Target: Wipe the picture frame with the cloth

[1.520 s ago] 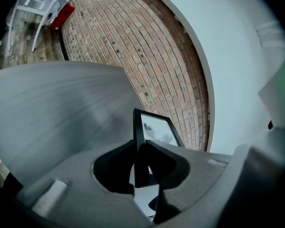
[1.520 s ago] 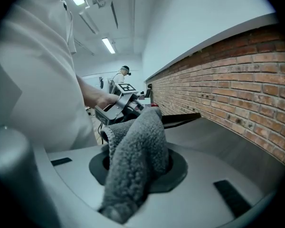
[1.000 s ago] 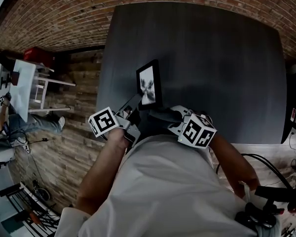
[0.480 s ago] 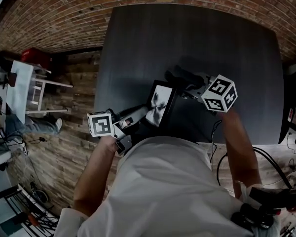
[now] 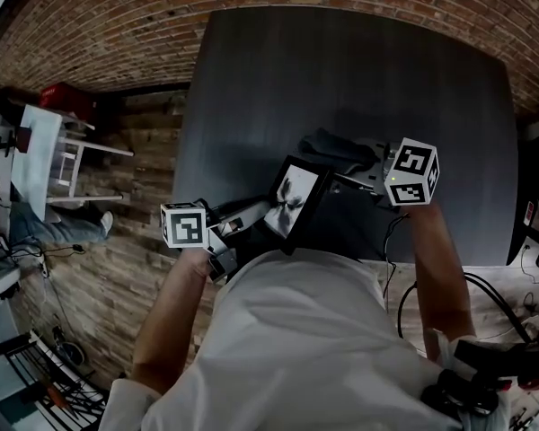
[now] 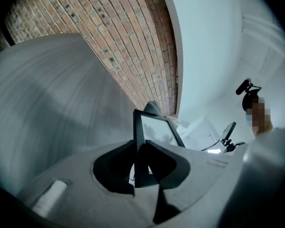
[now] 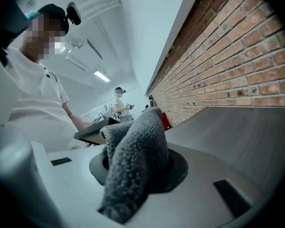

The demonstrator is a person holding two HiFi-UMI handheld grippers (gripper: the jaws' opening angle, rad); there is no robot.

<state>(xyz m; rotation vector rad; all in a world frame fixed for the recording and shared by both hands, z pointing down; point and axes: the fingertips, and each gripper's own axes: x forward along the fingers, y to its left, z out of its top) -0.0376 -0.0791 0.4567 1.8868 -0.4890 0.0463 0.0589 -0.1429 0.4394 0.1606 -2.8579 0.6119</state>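
My left gripper (image 5: 256, 214) is clamped on the picture frame's (image 5: 295, 197) edge, holding it tilted above the table (image 5: 341, 61). My right gripper (image 5: 361, 171) pinches the grey cloth (image 5: 335, 148), which hides its jaws. I cannot tell whether cloth and frame touch.

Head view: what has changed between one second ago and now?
The frame left its place farther out on the table. It now sits nearer the person, tilted, in the left gripper. The right gripper went from close to the body out over the table, to the frame's right. The cloth stayed in the right gripper, and the table did not move.
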